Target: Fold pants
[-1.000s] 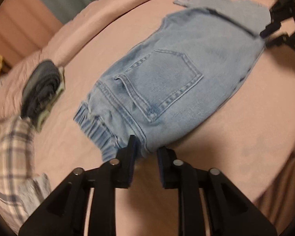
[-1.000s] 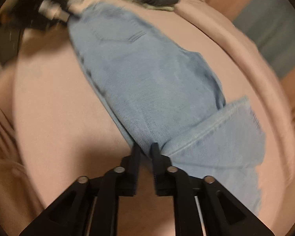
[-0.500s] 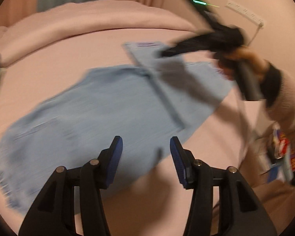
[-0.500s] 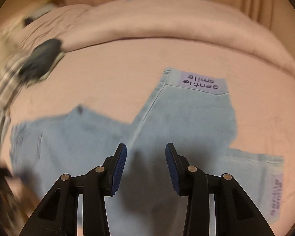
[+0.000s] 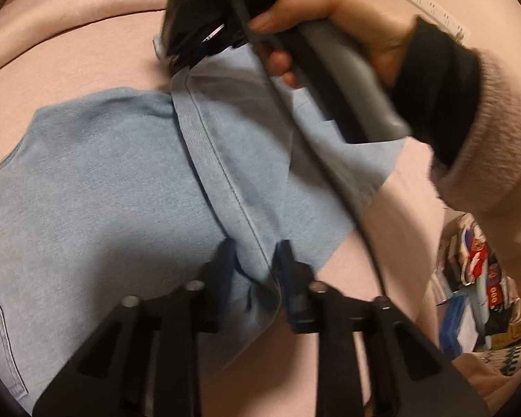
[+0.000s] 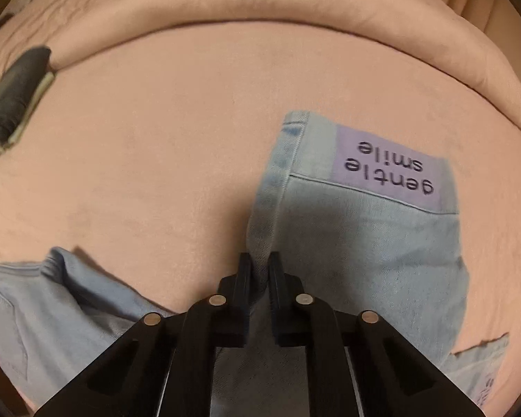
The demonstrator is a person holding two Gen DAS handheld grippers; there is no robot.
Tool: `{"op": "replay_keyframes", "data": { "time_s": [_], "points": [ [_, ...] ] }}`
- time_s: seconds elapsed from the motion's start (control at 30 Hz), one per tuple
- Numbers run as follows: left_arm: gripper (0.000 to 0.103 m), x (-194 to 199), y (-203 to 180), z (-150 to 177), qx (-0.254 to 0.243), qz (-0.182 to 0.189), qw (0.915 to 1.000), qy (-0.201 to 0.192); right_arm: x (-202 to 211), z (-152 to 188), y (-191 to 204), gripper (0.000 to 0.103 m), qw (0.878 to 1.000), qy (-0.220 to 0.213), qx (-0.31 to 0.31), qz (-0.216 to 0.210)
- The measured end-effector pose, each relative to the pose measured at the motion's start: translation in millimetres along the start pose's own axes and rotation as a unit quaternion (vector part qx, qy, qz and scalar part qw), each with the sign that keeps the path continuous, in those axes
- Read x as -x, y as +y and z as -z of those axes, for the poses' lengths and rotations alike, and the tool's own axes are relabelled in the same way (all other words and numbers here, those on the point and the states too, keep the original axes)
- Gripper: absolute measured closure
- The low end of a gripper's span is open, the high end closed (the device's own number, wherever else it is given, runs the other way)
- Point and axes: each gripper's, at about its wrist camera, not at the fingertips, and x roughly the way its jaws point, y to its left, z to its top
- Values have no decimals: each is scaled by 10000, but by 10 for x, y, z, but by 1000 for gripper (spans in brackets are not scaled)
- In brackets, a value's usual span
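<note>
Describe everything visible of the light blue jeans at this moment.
The jeans are pale, soft-looking denim, lying partly folded on the pink bedcover. A leg end with stitched side seam lies folded over the body; its hem carries a lilac patch reading "gentle smile". The left gripper and right gripper, jaws just closed, each pinch a fold of denim.

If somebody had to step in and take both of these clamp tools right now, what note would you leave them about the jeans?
Left gripper: jaws have just been closing and now pinch the seamed side edge of the jeans.
Right gripper: jaws have just closed, shut on the edge of the leg, below the cuff with the purple label.
The jeans lie on the pink bedspread, legs already doubled over the seat part; the waist end trails to the left.
Done: first fold. Left: probably carry the gripped leg end over toward the waist, then smooth.
A dark folded garment sits at the far left.
</note>
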Motion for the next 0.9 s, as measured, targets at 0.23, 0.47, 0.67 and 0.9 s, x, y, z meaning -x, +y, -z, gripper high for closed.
{"op": "replay_keyframes", "data": {
  "time_s": [0.23, 0.47, 0.67, 0.9],
  "points": [
    [89, 17, -116, 58, -165, 16, 9999, 5, 997, 641, -737, 97, 9797, -1407, -1216, -751],
    [89, -51, -230, 49, -329, -117, 9994, 50, 1632, 2081, -1508, 97, 9372, -2277, -2503, -841],
    [89, -97, -262, 41, -407, -263, 9987, 152, 1168, 2787, -1748, 96, 8994, -1912, -3769, -1113],
    [88, -130, -278, -9, -355, -353, 9985, 241, 1179, 2813, -1940, 72, 8612, -2259, -4347, -1352]
  ]
}}
